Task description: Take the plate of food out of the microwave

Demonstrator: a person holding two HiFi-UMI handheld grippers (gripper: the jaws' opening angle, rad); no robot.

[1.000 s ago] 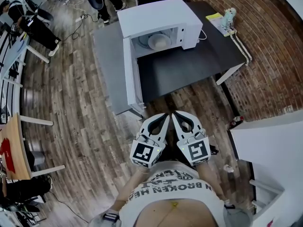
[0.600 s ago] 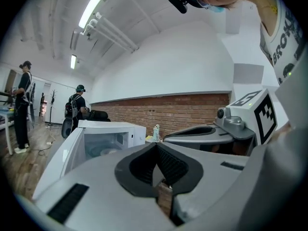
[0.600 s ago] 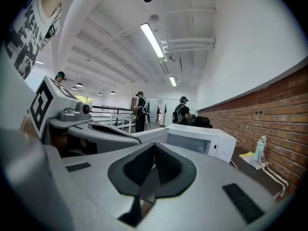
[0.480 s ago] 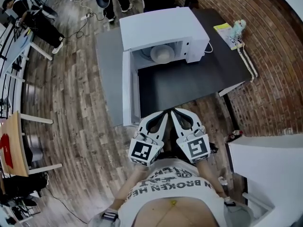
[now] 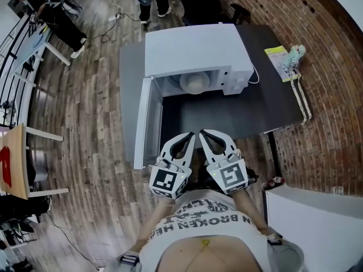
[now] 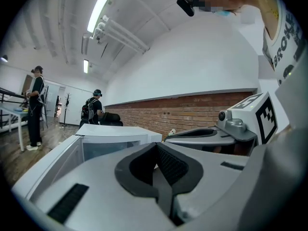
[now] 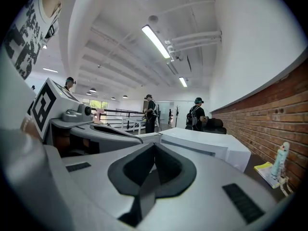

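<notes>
Left gripper (image 5: 189,136) fingers clenched together, nothing between them. Right gripper (image 5: 203,134) is the same, just beside it. Both are in front of the microwave (image 5: 190,47), well apart from it, with its door (image 5: 144,123) swung open. The plate of food (image 5: 193,83) sits inside the microwave on the table (image 5: 255,115). Only the head view shows the plate; the gripper views show only the microwave's outside. The shirt (image 5: 198,222) print reads "BROKEN".

The person's white shirt (image 5: 199,222) bears black print, of which "N BROKEN" and "HE" can be read. The left gripper (image 5: 190,135) and right gripper (image 5: 203,132) each carry a black-and-white square marker.
</notes>
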